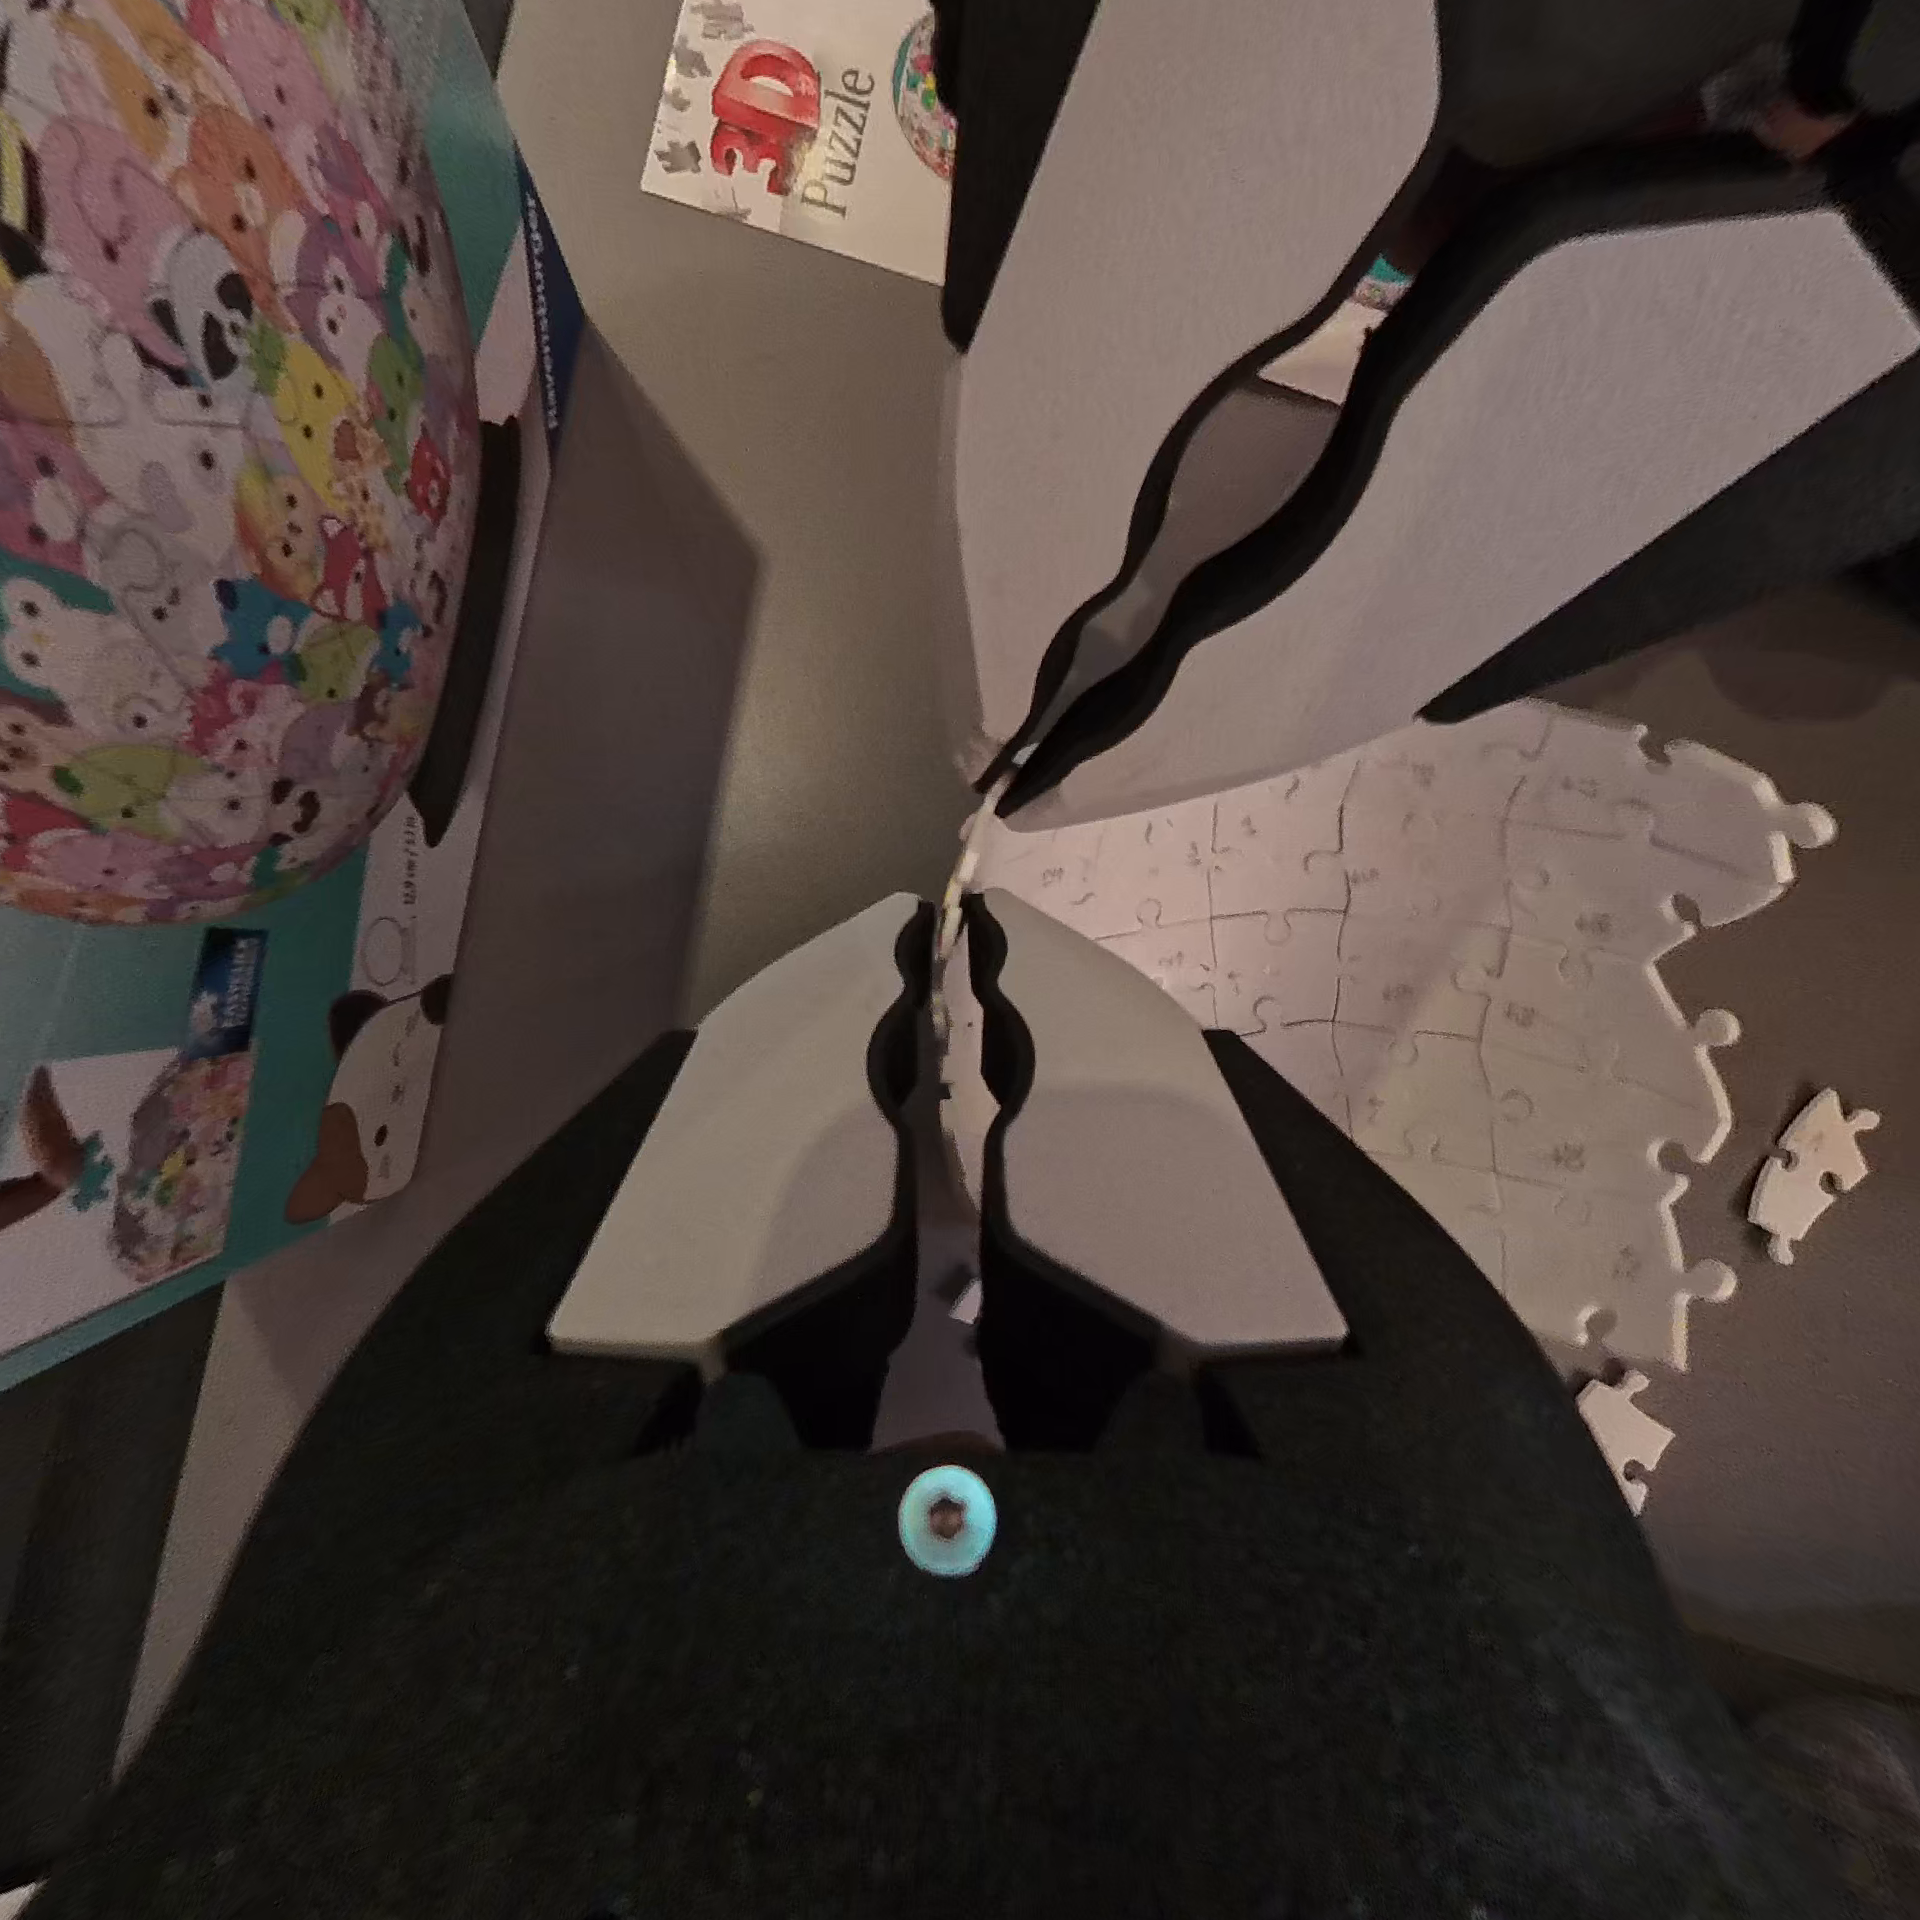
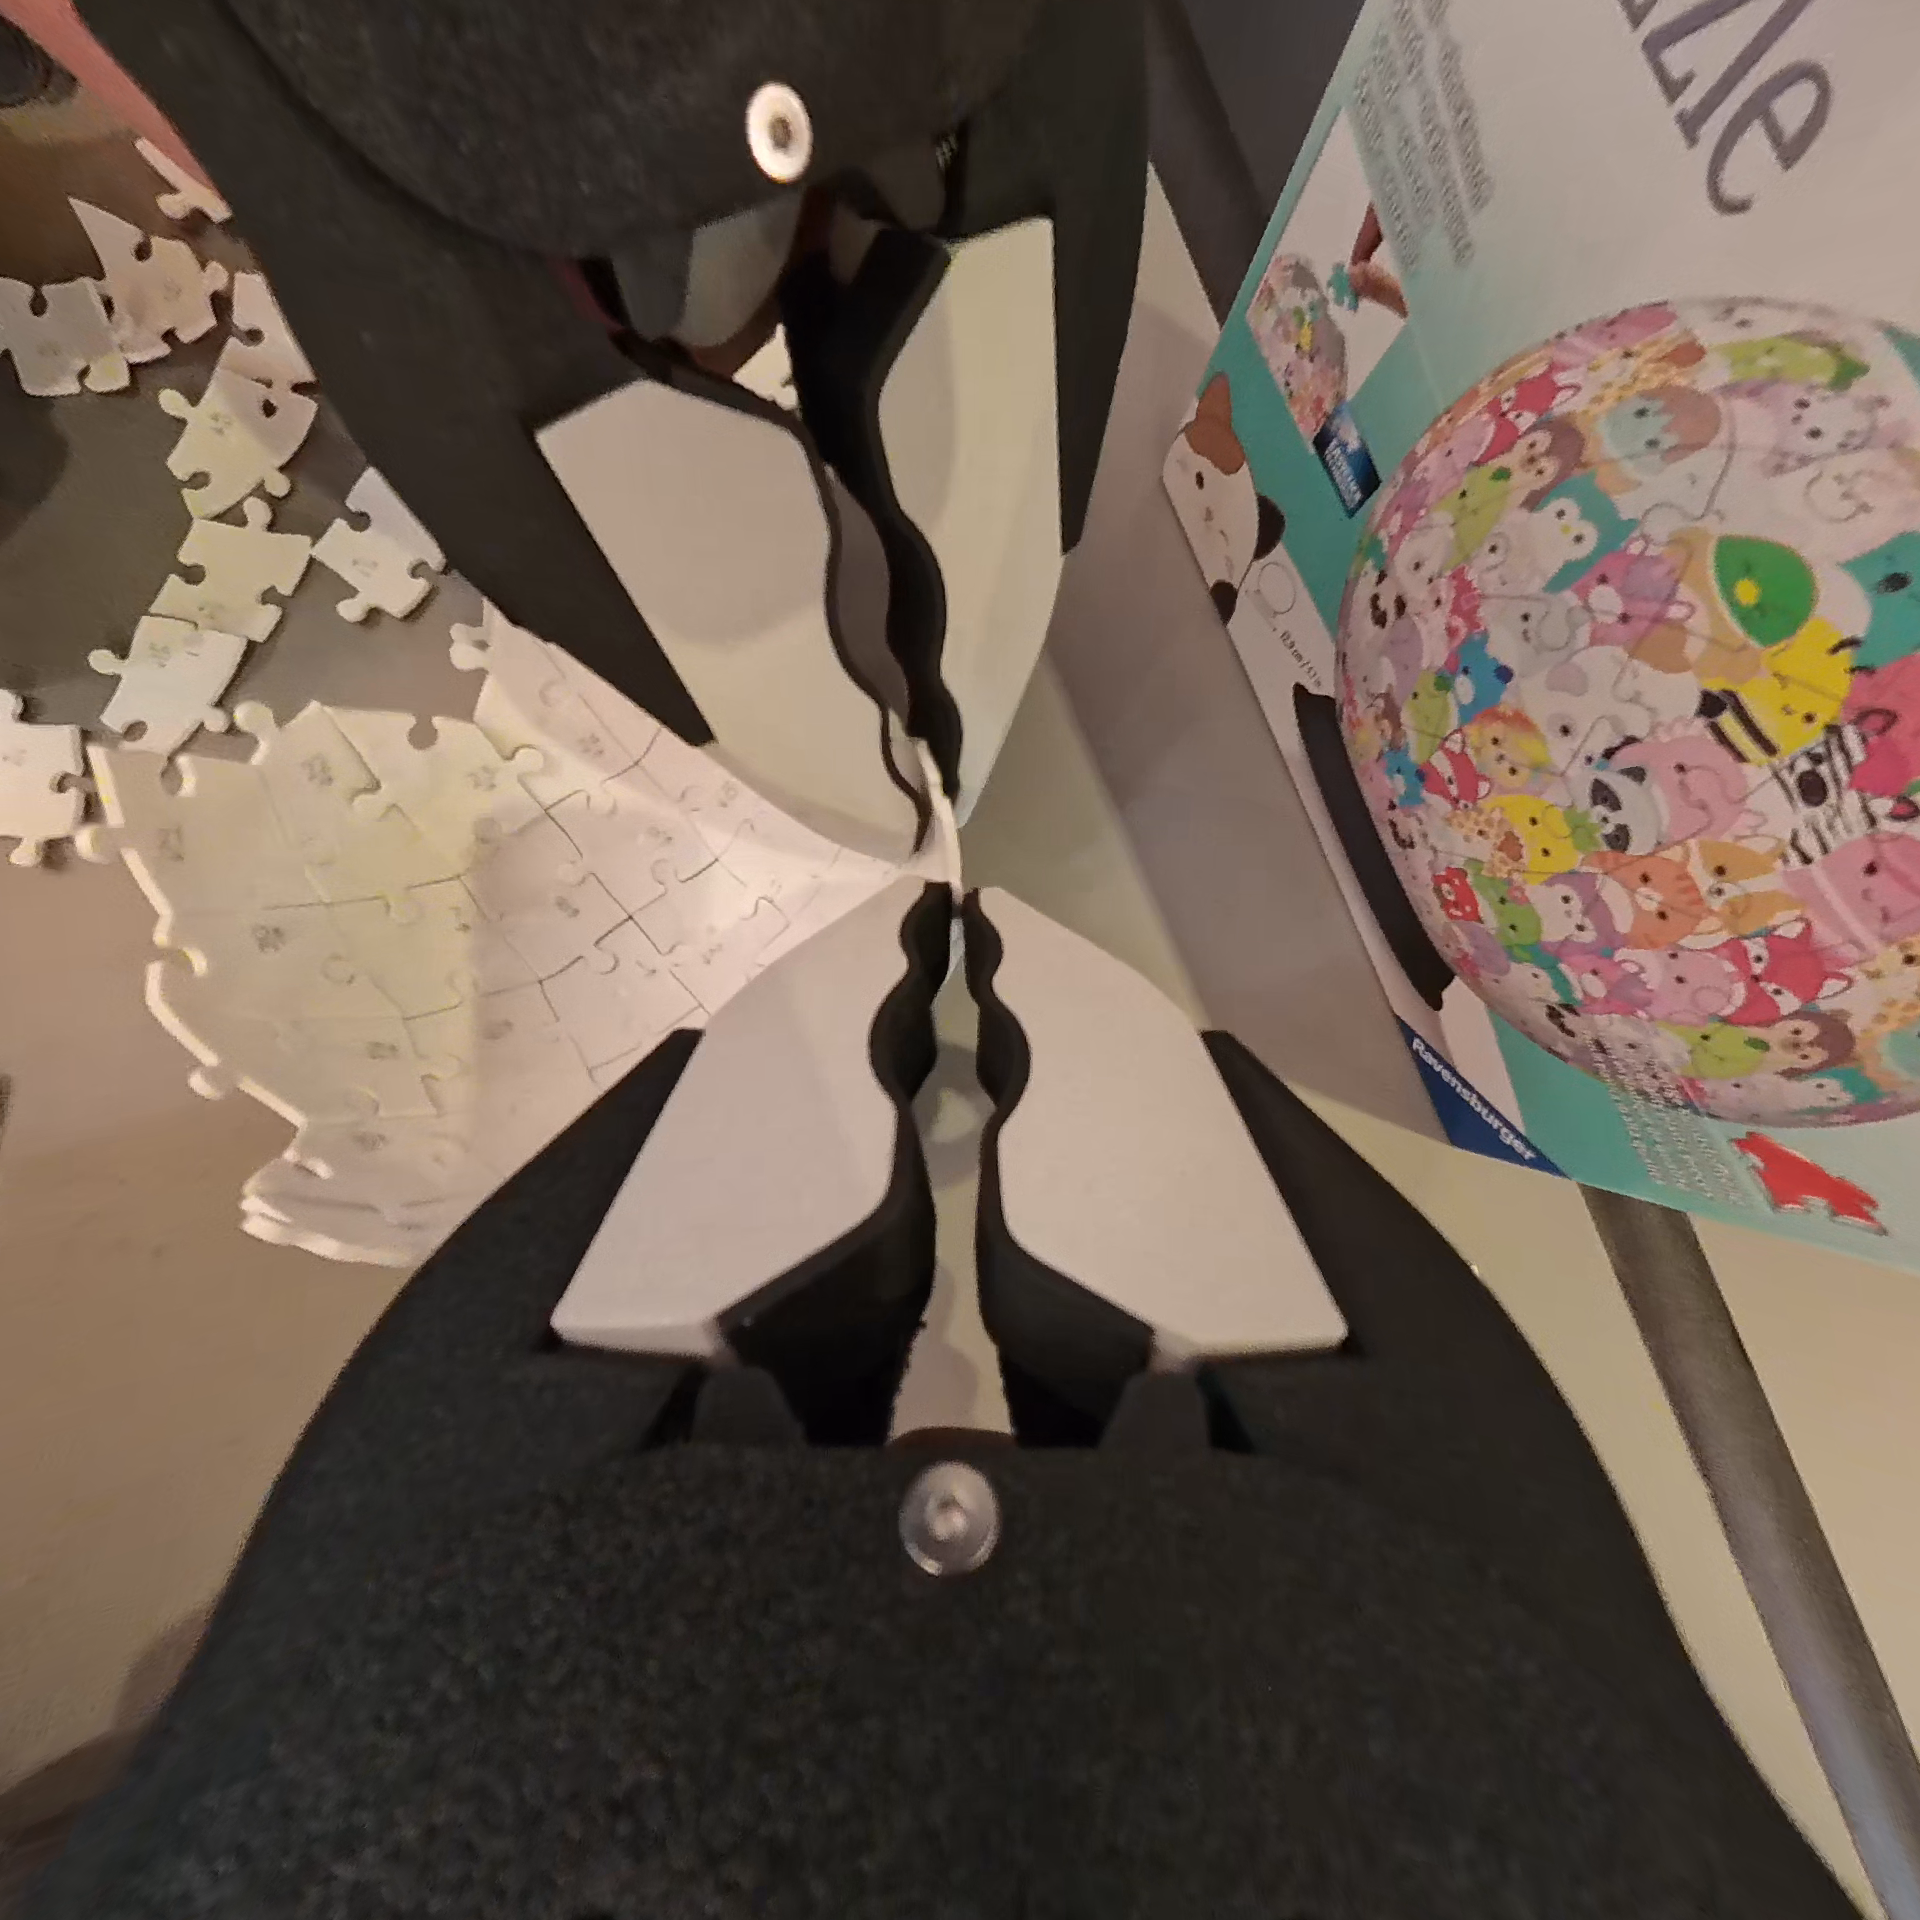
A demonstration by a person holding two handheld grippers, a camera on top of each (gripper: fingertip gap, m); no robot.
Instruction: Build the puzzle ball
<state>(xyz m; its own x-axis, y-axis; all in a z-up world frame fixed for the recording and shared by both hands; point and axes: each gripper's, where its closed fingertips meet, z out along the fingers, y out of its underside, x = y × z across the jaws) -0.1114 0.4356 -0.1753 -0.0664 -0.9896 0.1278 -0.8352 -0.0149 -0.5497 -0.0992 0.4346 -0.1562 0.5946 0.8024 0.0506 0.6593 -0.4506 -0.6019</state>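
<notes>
We see the left gripper (image 1: 943, 914) pinched narrow on the rim of the shell (image 1: 1455, 997), a curved sheet of joined white pieces spreading to its right. The right gripper (image 1: 1003, 790) meets it tip to tip from above, also closed on that rim. In the right wrist view the shell (image 2: 416, 914) fans left of the right gripper (image 2: 958, 902). Loose pieces (image 1: 1813, 1169) lie beyond the shell's far edge. The box (image 1: 260, 520) stands left of the left gripper; a leaflet (image 1: 800, 135) lies ahead.
</notes>
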